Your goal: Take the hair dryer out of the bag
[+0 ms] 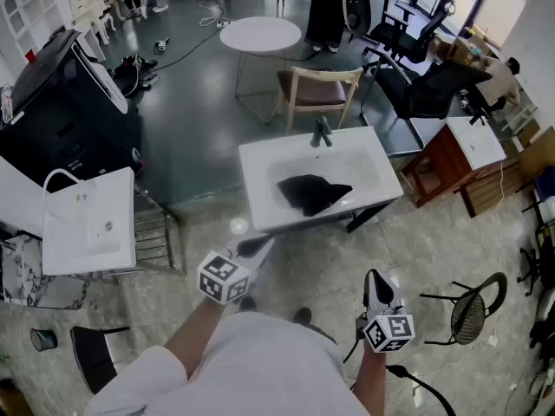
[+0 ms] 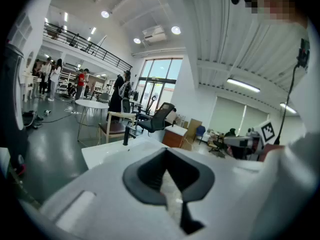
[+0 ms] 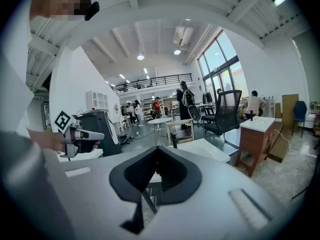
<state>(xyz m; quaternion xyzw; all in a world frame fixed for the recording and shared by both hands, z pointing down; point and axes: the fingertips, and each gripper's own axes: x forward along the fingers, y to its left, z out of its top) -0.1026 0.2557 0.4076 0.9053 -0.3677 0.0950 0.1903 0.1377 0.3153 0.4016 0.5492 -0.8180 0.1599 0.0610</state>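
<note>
A black bag (image 1: 314, 193) lies crumpled in the white basin-topped table (image 1: 260, 167), just in front of its dark faucet (image 1: 321, 133). No hair dryer shows anywhere. My left gripper (image 1: 263, 244) is held over the floor short of the table's near edge, shut and empty. My right gripper (image 1: 374, 276) hangs further back and to the right, also shut with nothing in it. In the left gripper view the closed jaws (image 2: 167, 153) point toward the table (image 2: 107, 154). The right gripper view shows shut jaws (image 3: 156, 151) and the left gripper (image 3: 75, 134) off to the side.
Behind the table stand a wooden chair (image 1: 319, 89) and a round white table (image 1: 260, 35). A second white basin (image 1: 91, 224) and a black machine (image 1: 65, 102) are at the left. Black office chairs (image 1: 425, 89), a brown cabinet (image 1: 455, 159) and a wire chair (image 1: 473, 306) are at the right.
</note>
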